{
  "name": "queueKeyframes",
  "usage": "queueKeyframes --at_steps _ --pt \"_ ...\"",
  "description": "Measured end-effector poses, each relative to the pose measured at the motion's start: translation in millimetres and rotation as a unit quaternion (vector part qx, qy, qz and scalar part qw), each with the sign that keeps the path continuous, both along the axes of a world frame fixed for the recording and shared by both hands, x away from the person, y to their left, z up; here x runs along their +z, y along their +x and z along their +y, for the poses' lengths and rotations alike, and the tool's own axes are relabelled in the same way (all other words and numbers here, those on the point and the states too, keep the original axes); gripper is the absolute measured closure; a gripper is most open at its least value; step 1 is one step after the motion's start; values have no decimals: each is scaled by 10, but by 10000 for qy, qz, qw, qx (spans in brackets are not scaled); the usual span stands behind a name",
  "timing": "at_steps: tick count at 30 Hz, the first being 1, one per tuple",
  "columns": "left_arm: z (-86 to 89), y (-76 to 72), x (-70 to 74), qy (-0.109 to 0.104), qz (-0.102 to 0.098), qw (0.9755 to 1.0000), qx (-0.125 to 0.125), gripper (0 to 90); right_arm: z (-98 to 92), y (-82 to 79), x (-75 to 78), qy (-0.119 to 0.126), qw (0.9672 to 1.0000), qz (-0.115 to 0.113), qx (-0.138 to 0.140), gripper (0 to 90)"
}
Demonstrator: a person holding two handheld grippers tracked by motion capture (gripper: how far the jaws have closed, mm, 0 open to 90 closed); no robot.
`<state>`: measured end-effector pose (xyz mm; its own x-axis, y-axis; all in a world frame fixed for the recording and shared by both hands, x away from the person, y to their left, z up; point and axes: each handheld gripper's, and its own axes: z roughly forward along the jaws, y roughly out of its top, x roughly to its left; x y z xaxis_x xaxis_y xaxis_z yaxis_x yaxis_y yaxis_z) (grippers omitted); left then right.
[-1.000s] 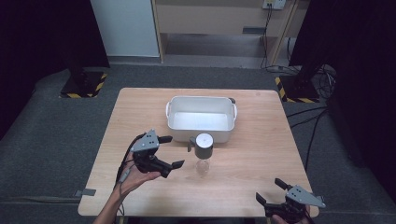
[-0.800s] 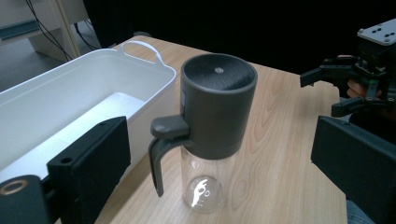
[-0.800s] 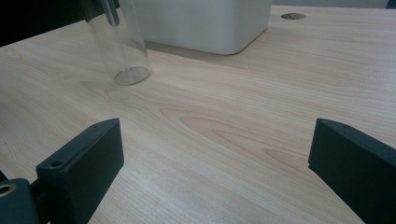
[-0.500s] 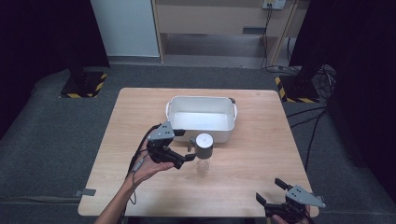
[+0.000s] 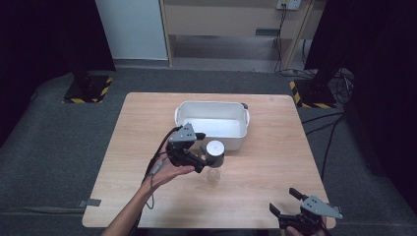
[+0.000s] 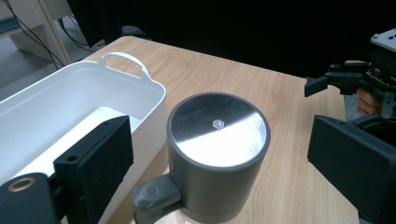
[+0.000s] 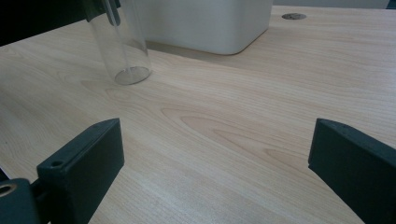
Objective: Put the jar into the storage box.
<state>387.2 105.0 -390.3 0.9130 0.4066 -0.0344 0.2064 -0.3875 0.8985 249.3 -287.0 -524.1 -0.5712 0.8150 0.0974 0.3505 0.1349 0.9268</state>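
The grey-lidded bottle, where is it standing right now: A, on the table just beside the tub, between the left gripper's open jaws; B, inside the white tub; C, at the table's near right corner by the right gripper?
A: the bottle stands on the table against the white tub's near wall, with the left gripper jaws either side of its lid, not touching.
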Motion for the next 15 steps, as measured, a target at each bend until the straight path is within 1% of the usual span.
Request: queueKeyframes --at_steps 7,9,12,15 --pt "-108 53 -46 66 72 9999 -49 70 1 -1 0 -2 10000 -5 8 33" --pt "-145 58 -58 111 62 9999 -50 77 0 0 0 0 10000 -4 8 33" --pt "-189 67 -72 79 72 9999 -31 94 0 -1 0 0 10000 -5 12 33" --pt "-237 81 -91 135 92 9999 -21 108 0 -2 0 0 10000 -4 14 33"
